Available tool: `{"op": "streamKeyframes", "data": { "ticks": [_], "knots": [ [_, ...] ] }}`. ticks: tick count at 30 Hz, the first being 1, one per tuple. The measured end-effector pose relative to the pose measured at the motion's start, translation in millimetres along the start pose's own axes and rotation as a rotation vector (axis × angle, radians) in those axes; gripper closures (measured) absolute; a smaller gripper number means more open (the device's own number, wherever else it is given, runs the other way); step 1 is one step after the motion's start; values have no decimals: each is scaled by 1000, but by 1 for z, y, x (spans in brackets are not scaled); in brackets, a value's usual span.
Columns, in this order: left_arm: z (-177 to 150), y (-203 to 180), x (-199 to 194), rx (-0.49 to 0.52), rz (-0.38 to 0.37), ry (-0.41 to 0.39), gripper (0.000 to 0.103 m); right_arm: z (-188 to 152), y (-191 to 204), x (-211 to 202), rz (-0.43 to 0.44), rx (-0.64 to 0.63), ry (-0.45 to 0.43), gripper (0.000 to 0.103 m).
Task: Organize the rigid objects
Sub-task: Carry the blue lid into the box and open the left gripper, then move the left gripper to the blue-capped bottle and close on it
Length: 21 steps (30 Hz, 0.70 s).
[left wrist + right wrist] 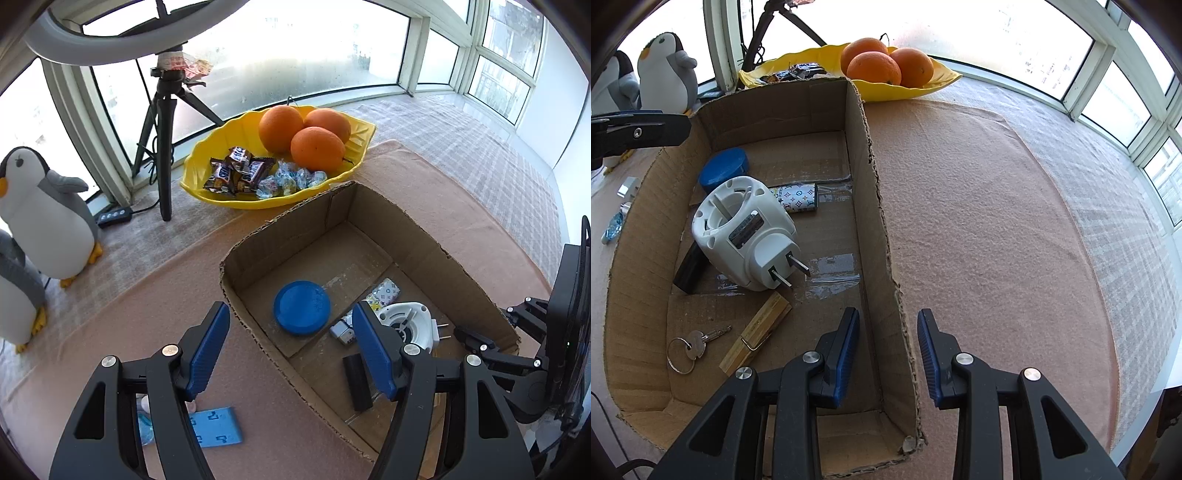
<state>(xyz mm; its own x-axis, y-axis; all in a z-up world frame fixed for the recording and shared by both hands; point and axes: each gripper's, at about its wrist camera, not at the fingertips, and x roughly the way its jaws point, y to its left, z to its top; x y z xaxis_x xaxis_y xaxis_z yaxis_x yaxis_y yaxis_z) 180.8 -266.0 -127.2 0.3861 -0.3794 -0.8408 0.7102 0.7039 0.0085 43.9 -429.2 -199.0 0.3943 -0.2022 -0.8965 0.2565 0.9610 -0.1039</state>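
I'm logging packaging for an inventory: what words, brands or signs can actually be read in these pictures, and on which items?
"SNICKERS", only partly legible, on the brown candy bars in the yellow dish.
"LV" monogram pattern on the white patterned case in the cardboard box.
Label on the white plug adapter: too blurred to read.
Raised marks on the blue plate: shapes, not readable text.
Clear candy wrappers: print too small.

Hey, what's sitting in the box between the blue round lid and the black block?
In the left wrist view, a small silver-grey item lies between the blue round lid and the black block on the cardboard box floor.
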Motion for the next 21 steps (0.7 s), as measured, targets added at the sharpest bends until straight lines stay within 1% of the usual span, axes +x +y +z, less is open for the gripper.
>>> {"op": "streamKeyframes", "data": {
  "ticks": [3,6,10,14,19,21],
  "knots": [
    [-11,24,-16,-18,25,-20,34,-1,1,0,-4,-2,-2,74],
    [-28,51,-30,-54,38,-29,34,-1,3,0,-7,-5,-2,74],
    [-54,83,-42,-80,95,-18,34,-1,3,0,-10,-8,-2,74],
    [-79,105,-53,-89,145,-3,34,0,4,-1,-17,-14,-1,74],
    [-103,125,-61,-105,178,22,34,0,5,-1,-29,-22,1,74],
    [-110,131,-62,-112,177,31,34,1,6,-1,-33,-25,2,74]
  ]
}}
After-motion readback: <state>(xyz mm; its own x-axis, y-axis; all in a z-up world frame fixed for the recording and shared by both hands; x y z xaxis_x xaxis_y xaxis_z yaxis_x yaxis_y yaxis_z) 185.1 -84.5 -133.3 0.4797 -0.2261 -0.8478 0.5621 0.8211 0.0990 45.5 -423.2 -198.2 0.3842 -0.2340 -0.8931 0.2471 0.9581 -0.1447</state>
